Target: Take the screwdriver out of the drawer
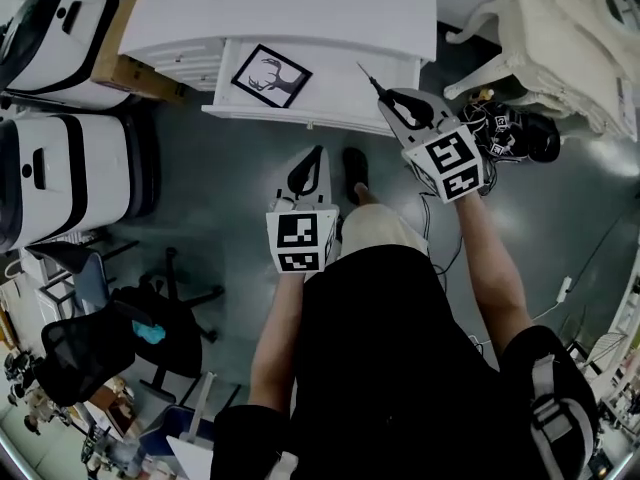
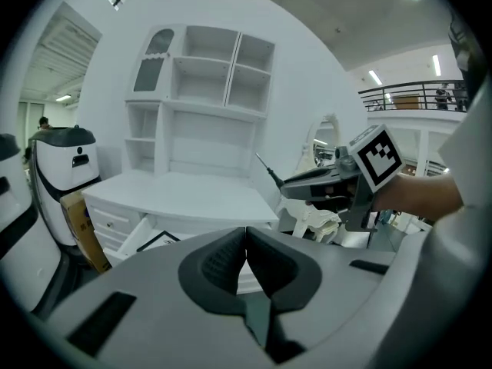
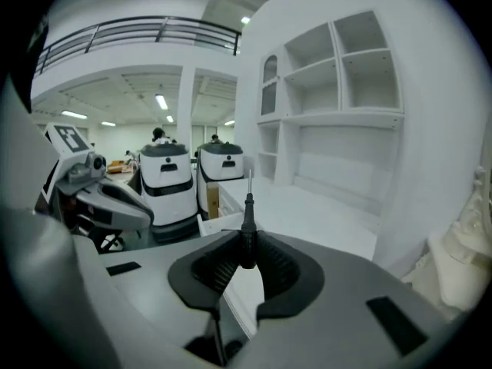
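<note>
Black-handled and thin-shafted, the screwdriver (image 3: 248, 214) is pinched by its handle between the pads of the right hand-held gripper (image 3: 247, 243), with its metal tip pointing out past the jaws. In the head view it hangs over the right end of the open drawer (image 1: 330, 93). It appears clear of the drawer's walls, though the steep angle makes height hard to judge. The left hand-held gripper (image 1: 316, 156) is pressed together on nothing and sits back from the drawer front, well apart from the tool. A framed antler picture (image 1: 271, 75) lies at the drawer's left end.

The removal looks all but done, so what matters now is a steady carry. The pinch seems to sit near the end of a slim handle, so the tool could pivot. The squeeze should be even, with no sudden wrist rolls and the tip directed away from the other hand. The white surface (image 1: 280, 8) above the drawer offers an obvious flat place to lay it down.
</note>
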`<state>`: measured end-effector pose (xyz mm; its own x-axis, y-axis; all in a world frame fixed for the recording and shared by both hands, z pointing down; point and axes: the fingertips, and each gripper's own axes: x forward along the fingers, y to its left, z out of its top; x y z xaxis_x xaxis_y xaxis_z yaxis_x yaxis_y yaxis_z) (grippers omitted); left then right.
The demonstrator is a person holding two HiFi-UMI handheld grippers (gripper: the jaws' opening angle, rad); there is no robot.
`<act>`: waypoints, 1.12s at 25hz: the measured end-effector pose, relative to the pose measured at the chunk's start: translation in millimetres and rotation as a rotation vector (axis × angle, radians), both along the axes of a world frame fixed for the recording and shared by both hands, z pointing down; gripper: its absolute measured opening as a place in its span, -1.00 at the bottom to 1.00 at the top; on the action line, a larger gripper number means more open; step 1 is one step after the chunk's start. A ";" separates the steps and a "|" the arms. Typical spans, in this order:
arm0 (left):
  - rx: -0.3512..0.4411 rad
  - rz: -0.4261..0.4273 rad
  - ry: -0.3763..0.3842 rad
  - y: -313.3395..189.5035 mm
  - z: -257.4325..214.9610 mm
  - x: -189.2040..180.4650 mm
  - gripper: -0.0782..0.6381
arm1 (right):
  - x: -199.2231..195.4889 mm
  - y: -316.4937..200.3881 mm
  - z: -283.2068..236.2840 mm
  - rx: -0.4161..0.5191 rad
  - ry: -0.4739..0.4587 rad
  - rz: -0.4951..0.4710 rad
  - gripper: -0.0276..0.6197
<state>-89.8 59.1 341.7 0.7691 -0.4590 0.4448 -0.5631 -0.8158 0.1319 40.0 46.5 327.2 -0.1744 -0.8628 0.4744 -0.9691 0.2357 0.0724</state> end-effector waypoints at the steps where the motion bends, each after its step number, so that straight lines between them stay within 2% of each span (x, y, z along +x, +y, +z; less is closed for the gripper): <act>1: 0.010 0.000 0.013 2.4 -6.4 -2.5 -0.72 | -2.6 6.1 -11.6 0.031 -0.022 0.018 -0.66; 8: 0.053 0.001 0.102 15.0 -45.6 -15.0 -0.72 | -20.4 46.8 -77.8 0.193 -0.139 0.109 -0.66; 17: 0.087 -0.004 0.166 27.8 -74.8 -27.2 -0.71 | -45.1 89.3 -107.6 0.287 -0.301 0.141 -0.65; 28: 0.094 0.009 0.177 31.0 -79.0 -28.3 -0.72 | -56.4 100.6 -108.5 0.297 -0.309 0.139 -0.66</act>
